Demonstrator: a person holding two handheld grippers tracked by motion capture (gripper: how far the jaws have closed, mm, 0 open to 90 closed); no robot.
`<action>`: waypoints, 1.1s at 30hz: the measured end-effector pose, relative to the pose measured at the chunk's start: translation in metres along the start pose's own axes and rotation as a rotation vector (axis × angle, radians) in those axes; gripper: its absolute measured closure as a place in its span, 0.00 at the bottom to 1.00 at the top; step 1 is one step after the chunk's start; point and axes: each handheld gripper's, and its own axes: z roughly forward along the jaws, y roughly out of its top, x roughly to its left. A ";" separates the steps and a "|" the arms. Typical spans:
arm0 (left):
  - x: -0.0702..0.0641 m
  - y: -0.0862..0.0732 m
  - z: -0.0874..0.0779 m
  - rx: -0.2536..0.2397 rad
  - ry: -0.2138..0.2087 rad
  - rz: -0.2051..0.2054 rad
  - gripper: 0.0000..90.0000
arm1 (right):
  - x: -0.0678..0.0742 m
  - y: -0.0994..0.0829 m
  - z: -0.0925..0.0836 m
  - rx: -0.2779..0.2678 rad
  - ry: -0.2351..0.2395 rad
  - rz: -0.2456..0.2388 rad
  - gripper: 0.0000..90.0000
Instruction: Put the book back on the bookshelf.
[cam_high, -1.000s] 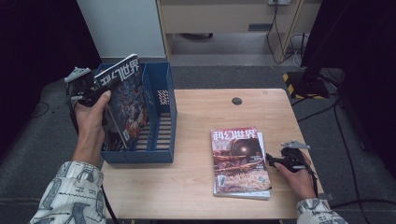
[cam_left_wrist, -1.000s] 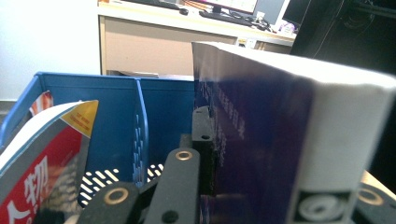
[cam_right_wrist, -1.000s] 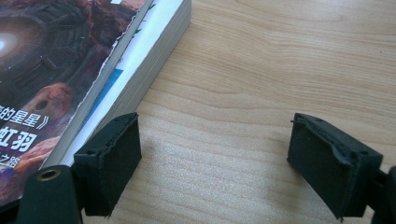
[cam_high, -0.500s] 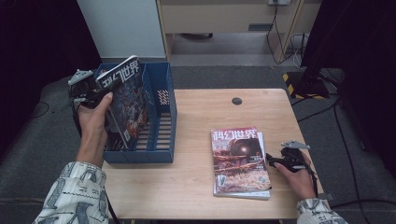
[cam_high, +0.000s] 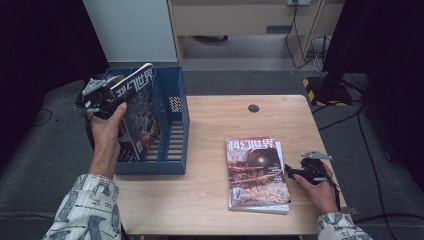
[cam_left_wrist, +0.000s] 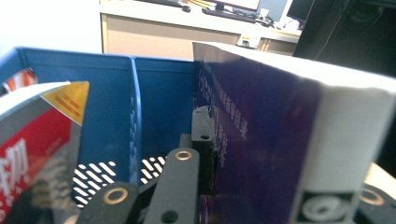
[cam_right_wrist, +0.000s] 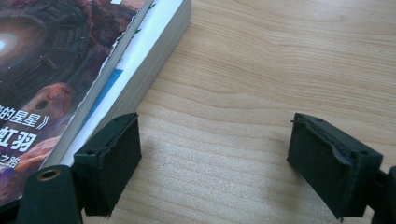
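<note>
Holding a magazine (cam_high: 142, 112) upright, the left tongs (cam_high: 102, 97) sit at the upper left of the high view, clamped on its edge. The magazine hangs over the blue file box (cam_high: 177, 135), partly down in it. It leans a bit. If it tips more, its bottom corner could catch on the box wall and the pages could bend. At the lower right of this view, the right tongs (cam_high: 295, 172) rest on the worktop (cam_high: 210, 200) just beside a stack of magazines (cam_high: 255, 172).

Next, the left gripper view. The dark magazine (cam_left_wrist: 261, 140) is on the right, pinched tight. Another magazine (cam_left_wrist: 32, 140) already stands at the left, in the next slot I think, but the view is too close to be sure. If the grip lets go too soon, the held one could flop over.

Last, the right gripper view. The right tongs (cam_right_wrist: 215, 158) are wide apart and hold nothing. One pad sits near the stack (cam_right_wrist: 93, 74). A bump could push the stack crooked.
</note>
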 end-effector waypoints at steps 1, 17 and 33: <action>-0.001 -0.001 0.001 0.000 -0.001 -0.003 0.90 | 0.000 0.000 0.000 0.000 0.000 0.000 0.19; 0.003 -0.009 0.000 -0.018 0.010 0.003 0.91 | 0.000 0.000 0.000 0.001 0.002 -0.001 0.19; 0.010 -0.027 -0.002 -0.021 0.020 0.000 0.90 | 0.000 0.000 0.000 0.001 0.002 -0.001 0.19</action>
